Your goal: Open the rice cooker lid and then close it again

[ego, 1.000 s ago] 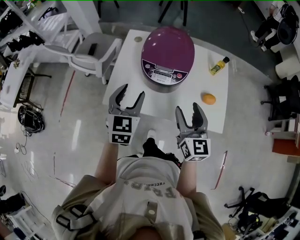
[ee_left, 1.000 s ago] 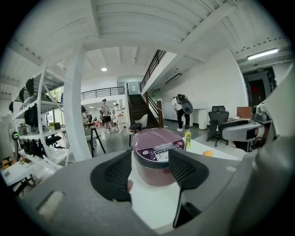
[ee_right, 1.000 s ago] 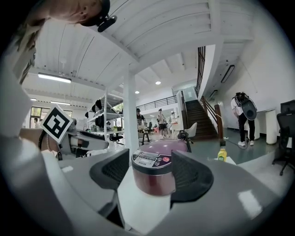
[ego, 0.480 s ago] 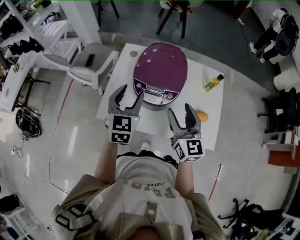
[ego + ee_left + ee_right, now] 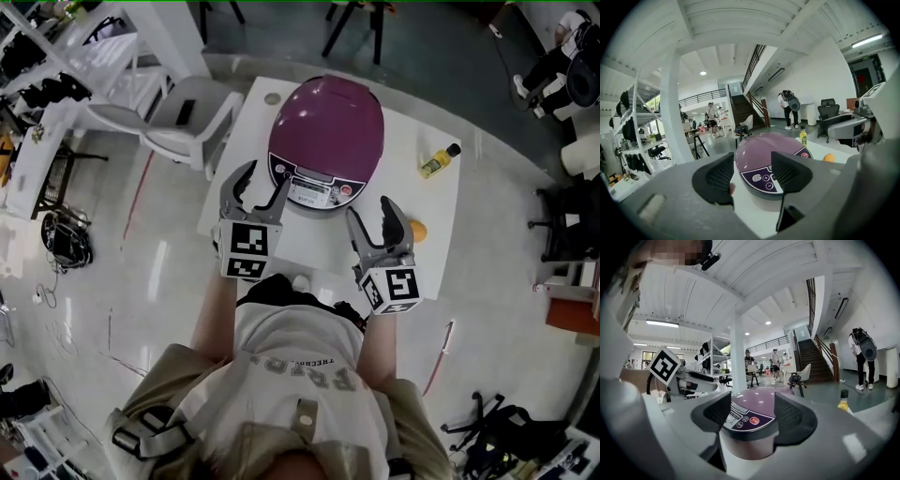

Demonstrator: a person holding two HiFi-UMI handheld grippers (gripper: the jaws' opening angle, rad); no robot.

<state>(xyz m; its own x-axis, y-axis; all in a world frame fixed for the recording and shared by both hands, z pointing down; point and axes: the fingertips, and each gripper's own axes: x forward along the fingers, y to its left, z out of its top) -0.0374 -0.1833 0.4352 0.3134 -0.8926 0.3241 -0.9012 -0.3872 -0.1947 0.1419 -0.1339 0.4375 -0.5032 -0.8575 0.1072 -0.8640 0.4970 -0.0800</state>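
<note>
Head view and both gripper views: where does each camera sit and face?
Head view: on the head, steeply down at the rice cooker; shows left tongs, right tongs, arms, torso.
Left gripper view: on left tongs, facing rice cooker past open jaws.
Right gripper view: on right tongs, likewise; left tongs at left.
All share rice cooker, bottle.

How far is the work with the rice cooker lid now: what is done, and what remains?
Done: nothing visible yet; the rice cooker has its lid shut. In hand: the left gripper and the right gripper hover in front of it, both open and empty, apparently not touching it. Left: open the lid, then close it again.
</note>
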